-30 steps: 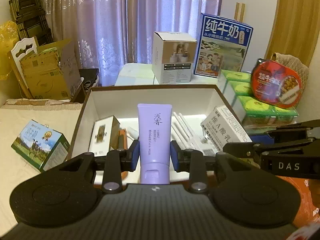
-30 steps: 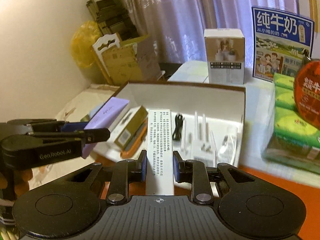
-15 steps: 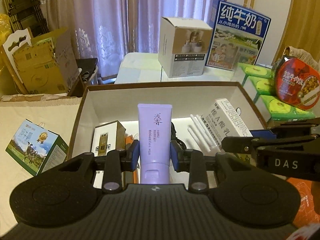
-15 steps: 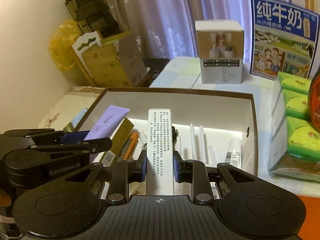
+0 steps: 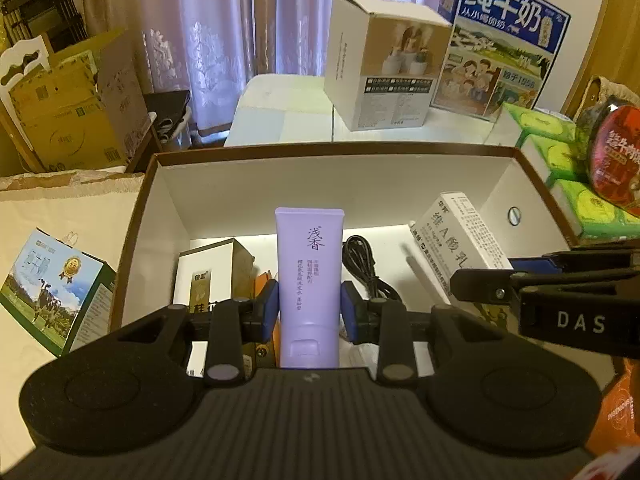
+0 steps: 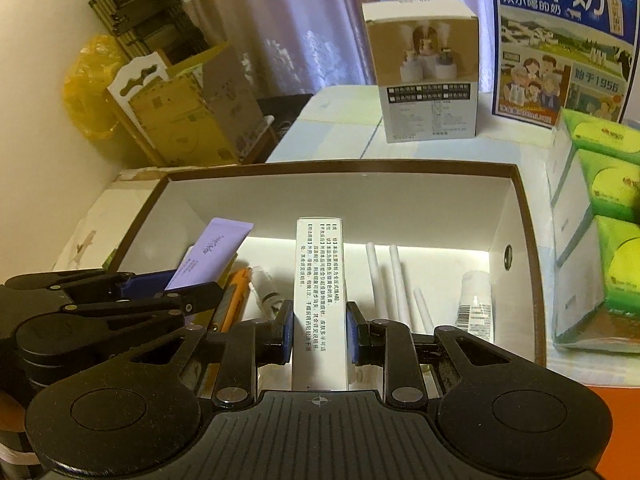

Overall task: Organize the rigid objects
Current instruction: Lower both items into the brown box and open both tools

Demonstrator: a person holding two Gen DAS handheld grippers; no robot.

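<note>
A: What has changed over the last second?

B: Both grippers have been carried forward and lowered toward the open box [image 5: 352,150]. A second ago its far rim was seen lower in both views with more of the table behind; now the inside fills the middle of each picture.

A: How are the claws set?

B: The left gripper [image 5: 309,312] is pinched on a purple tube [image 5: 309,276], cap end toward the camera, held over the box's left-middle. The right gripper [image 6: 320,330] is clamped on a narrow white carton [image 6: 319,292], held lengthwise over the middle. Neither grip has been altered since the earlier pictures.

A: And what does that mean for the task?

B: Both items are judged to be on their way in, not yet set down. Whether either already touches the floor of the box cannot be told, since the near ends are hidden by the gripper bodies.

A: What is already inside?

B: A gold-and-white carton [image 5: 212,276], a black cable [image 5: 362,264], white sticks [image 6: 394,280] and a small bottle [image 6: 476,304] are lying there, so free floor is limited.
</note>
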